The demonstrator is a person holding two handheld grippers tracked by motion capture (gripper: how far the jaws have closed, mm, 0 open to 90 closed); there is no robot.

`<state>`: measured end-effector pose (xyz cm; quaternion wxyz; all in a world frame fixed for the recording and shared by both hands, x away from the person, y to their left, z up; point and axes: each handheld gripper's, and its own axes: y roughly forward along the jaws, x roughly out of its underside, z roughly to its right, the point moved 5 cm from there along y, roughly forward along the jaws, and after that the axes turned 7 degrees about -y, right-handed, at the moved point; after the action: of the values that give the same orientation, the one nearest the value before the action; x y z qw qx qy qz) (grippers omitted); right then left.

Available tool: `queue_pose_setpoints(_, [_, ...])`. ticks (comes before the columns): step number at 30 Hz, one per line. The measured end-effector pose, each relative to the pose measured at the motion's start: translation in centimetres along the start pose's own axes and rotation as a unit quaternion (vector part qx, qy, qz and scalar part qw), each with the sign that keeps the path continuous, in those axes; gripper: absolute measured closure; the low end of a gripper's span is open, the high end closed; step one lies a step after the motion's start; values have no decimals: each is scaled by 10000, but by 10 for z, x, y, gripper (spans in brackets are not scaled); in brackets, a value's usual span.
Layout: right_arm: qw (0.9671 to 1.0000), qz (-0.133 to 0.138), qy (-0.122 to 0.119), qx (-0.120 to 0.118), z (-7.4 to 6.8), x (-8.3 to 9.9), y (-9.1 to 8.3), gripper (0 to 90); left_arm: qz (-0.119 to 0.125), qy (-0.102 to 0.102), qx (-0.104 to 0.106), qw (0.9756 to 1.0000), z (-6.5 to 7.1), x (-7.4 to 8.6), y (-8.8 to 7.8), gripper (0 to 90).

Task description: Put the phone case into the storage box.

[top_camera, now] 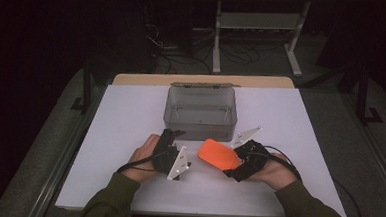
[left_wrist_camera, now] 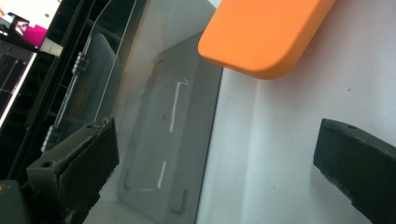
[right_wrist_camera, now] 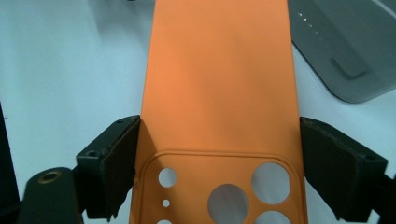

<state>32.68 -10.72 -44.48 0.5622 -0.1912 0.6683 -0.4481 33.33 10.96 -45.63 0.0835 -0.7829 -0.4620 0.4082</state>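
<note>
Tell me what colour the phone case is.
Plain orange; the phone case shows best in the right gripper view.

My high view dim, dark surround, lit white table [top_camera: 129, 135]; gripper views bright, close jaws soft.

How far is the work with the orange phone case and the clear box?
Done: the clear box stands open, lid up. In hand: the right gripper is shut on the orange phone case just before the box. The left gripper waits open beside it. Left, probably: putting the case inside; the box looks empty.
</note>
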Motion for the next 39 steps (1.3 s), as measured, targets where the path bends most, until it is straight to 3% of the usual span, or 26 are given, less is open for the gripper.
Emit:
queue_pose_setpoints(20, [10000,-22,3,-2,0,0,0,154,-99,554,-245,9981,4,-1,1,0])
queue_pose_setpoints(31, [10000,-25,12,-2,1,1,0,154,-161,895,-393,9951,7,-4,2,0])
queue_pose_setpoints(39, [10000,-33,29,1,0,1,0,154,-189,1148,-563,9916,9,-6,2,0])
